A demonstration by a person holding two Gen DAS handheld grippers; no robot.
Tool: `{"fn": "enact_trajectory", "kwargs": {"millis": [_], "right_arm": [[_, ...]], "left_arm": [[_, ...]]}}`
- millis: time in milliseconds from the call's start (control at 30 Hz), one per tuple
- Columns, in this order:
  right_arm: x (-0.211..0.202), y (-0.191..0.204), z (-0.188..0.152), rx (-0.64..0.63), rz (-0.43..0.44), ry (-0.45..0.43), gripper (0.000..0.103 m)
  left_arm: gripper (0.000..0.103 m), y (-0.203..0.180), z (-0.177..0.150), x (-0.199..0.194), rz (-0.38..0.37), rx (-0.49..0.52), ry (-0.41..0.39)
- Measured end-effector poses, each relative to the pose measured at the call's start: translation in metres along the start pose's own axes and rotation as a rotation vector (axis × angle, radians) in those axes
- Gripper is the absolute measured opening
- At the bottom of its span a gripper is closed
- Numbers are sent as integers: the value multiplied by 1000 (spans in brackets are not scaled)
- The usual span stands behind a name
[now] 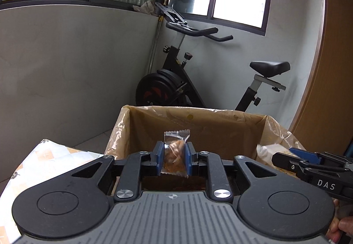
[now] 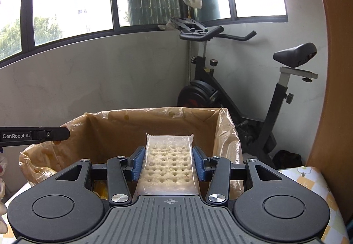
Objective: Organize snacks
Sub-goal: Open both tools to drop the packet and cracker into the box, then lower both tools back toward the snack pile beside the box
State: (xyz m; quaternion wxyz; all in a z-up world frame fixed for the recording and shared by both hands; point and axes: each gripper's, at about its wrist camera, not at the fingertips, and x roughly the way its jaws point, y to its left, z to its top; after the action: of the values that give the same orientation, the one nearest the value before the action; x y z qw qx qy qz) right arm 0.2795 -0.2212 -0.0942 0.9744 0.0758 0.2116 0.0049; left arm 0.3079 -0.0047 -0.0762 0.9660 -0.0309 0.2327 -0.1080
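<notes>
A small clear packet with a brown snack point(image 1: 175, 159) stands upright between the blue pads of my left gripper point(image 1: 175, 147), which is shut on it. The packet hangs over the near rim of a cardboard box lined with a clear plastic bag point(image 1: 198, 112). In the right wrist view a long clear packet of pale dimpled crackers point(image 2: 168, 166) lies flat between the pads of my right gripper point(image 2: 168, 152), shut on its long edges, above the same box point(image 2: 154, 111). Each gripper shows at the edge of the other's view: the right gripper point(image 1: 286, 156), the left one's finger point(image 2: 55, 133).
The box stands on a table with a checked flowered cloth point(image 1: 44, 160) point(image 2: 313, 180). White and yellow wrapped things point(image 1: 267, 151) lie in the box. Behind it stands a black exercise bike point(image 1: 176, 82) point(image 2: 220, 93) in the corner under windows. A wooden panel point(image 1: 326, 67) rises on the right.
</notes>
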Motion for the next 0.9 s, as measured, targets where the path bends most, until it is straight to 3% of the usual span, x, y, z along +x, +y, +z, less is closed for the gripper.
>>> {"fn": "enact_trajectory", "kwargs": {"millis": [33,100,300,433,600,900], "right_arm": [[-2,0,-1,-2,2,-6,45],[-8,-2,-3,-3,9,-15,51],[-37,-13,-12,32,52,-41,51],[-66,-20,-23,66,76,-73,51],[-99,-21,-45,50,76,-104,51],[-127,-14,-104,91,78,-50,51]], "left_arm": [[52,2,-1,-1,1,-1,-1],[64,9,-5,-11,12,-9,-19],[64,17,-13,-35,5,-6,2],[63,21,-24,-63,-11,12,-25],[63,30,-39,-93,-37,-30,-21],[64,30,-101,-117,-74,-116,73]]}}
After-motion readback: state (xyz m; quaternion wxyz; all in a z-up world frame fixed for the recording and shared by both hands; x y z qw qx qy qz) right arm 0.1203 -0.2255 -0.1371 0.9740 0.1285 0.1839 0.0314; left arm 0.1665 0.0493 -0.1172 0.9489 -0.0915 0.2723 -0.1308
